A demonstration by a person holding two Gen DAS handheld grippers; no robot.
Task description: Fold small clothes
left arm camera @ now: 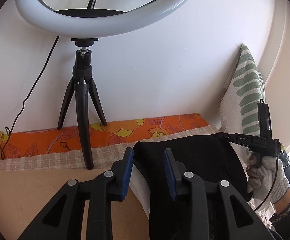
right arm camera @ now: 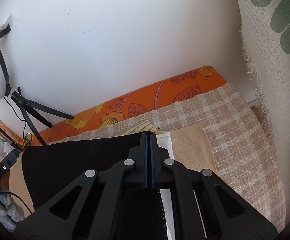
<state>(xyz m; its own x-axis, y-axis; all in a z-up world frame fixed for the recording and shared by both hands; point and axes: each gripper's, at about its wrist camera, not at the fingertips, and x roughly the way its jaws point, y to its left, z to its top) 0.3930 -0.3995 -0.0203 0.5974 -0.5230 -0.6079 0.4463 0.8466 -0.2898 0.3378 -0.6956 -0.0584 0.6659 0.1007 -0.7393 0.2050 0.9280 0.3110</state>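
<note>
One black garment (left arm camera: 195, 160) is all we count of the clothes. It lies on a beige towel (left arm camera: 45, 190) and over one white cloth (left arm camera: 139, 184), whose edge shows beside it. Starting at the left of the left wrist view, we see one thin black cable (left arm camera: 35, 84) hanging down the white wall (left arm camera: 165, 70), then one ring light (left arm camera: 105, 20) on one black tripod (left arm camera: 83, 104). The tripod's three legs stand on the orange floral sheet (left arm camera: 125, 128) and the checked blanket (left arm camera: 35, 160). Next come our left tongs (left arm camera: 149, 172), their two blue pads apart, astride the garment's near left edge without closing on it. Further right, one gloved hand (left arm camera: 264, 172) holds the other tool's handle, and one green-patterned cloth (left arm camera: 246, 92) hangs at the far right.

In the right wrist view, our right tongs (right arm camera: 148, 160) are together, pinching the black garment's right edge. The garment spreads leftward from them, and the checked blanket lies to their right.
</note>
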